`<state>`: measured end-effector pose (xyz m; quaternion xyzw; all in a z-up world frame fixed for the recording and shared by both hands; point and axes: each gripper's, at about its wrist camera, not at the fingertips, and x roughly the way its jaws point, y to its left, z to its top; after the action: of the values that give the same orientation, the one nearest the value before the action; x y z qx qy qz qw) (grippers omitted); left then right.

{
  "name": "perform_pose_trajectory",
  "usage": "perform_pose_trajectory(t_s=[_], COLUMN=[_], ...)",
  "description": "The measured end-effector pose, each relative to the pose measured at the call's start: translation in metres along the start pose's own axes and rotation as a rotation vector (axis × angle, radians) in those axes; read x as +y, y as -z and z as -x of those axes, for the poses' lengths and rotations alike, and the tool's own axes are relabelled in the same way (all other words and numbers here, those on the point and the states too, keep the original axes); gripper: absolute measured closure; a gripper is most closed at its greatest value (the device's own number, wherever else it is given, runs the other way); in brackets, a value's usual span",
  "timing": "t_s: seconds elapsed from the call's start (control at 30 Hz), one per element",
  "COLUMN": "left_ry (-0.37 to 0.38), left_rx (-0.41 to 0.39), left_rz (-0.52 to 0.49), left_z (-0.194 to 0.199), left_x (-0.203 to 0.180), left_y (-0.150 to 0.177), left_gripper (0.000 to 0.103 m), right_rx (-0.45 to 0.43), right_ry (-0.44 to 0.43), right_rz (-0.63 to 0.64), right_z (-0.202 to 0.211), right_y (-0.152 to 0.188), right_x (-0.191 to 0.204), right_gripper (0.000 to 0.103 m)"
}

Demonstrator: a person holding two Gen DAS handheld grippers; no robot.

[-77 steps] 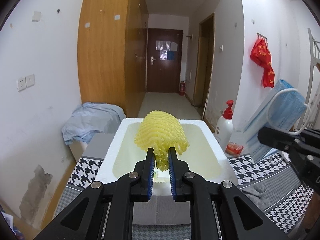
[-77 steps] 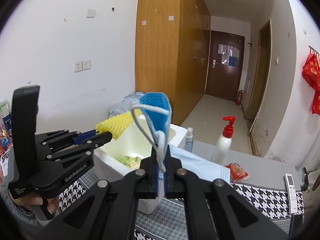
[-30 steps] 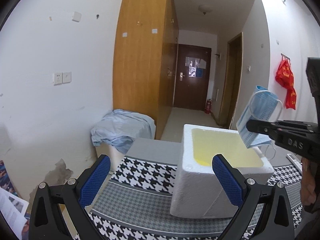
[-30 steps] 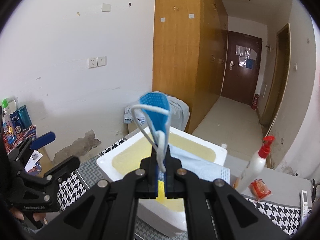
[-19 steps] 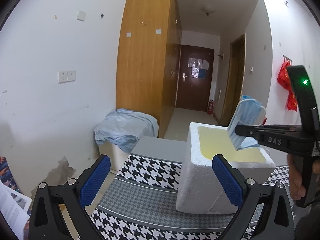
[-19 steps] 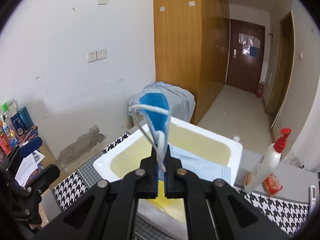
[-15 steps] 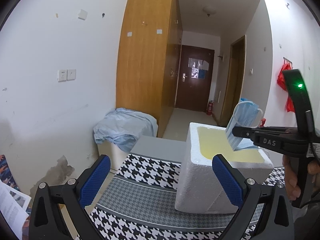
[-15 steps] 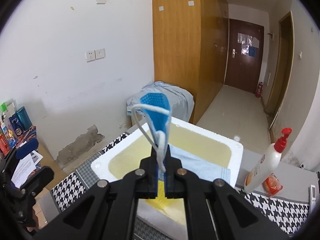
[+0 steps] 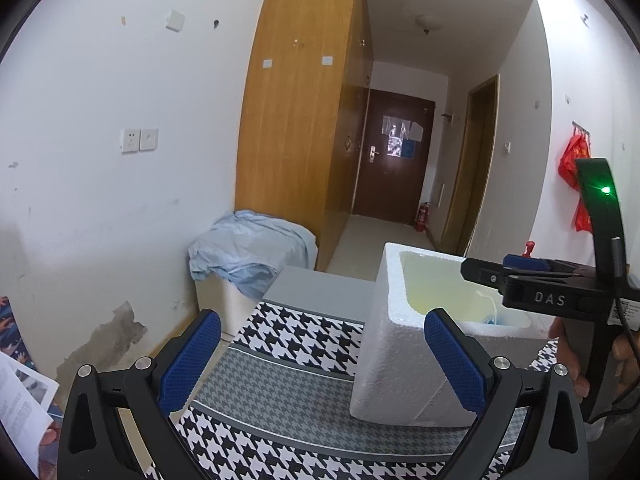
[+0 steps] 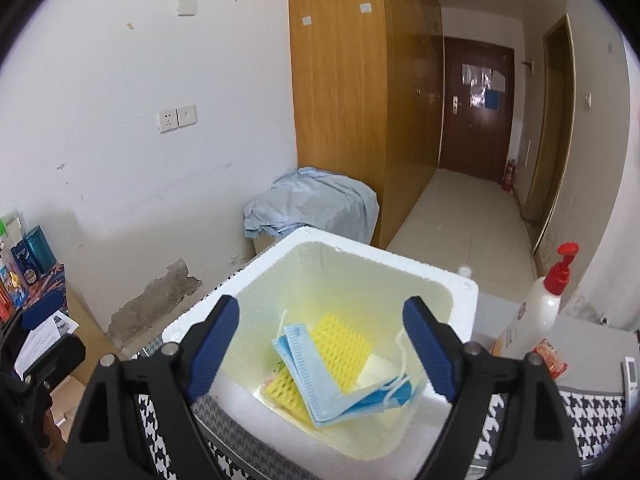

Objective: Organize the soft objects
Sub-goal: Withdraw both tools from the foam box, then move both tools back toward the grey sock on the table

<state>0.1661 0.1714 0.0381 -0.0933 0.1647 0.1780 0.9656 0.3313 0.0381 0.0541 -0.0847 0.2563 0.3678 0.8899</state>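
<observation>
Since half a second ago the right gripper has just been opening; the blue face mask it pinched then now lies loose at the bottom of the foam box, clear of both pads.

Left to right in the left wrist view: the left gripper has ribbed blue pads on black fingers, spread wide and holding nothing, over a table cloth of black-and-white houndstooth with grey bands. To its right stands the foam box, white, granular, thick-walled and rectangular, its interior tinted yellow. The right gripper sits above the box's right rim, and a hand grips its handle.

In the right wrist view the box contains a yellow foam net sleeve, waffle-textured. The pleated mask rests tilted across it, its white ear loops trailing right. The right gripper's fingers are spread wide above the opening, touching nothing. A white pump bottle with a red head stands outside the box, right.
</observation>
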Motion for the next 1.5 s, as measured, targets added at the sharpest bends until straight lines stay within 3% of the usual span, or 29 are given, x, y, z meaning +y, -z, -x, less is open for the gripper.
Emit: perform_pose_trajectory(t_s=[0.5, 0.8, 1.5], left_ry=[0.009, 0.019, 0.073], left_rx=[-0.021, -0.041, -0.089], left_rz=[-0.029, -0.042, -0.09], left_z=[0.013, 0.027, 0.071], left_x=[-0.016, -0.028, -0.068], left_y=[-0.001, -0.003, -0.002], left_gripper=[0.001, 0.001, 0.001], right_rx=[-0.065, -0.091, -0.22], right_ry=[-0.003, 0.002, 0.084], right_rz=[0.044, 0.008, -0.024], right_z=[0.036, 0.063, 0.146], right_y=[0.007, 0.015, 0.049], right_x=[0.005, -0.003, -0.009], right_gripper=[0.008, 0.007, 0.005])
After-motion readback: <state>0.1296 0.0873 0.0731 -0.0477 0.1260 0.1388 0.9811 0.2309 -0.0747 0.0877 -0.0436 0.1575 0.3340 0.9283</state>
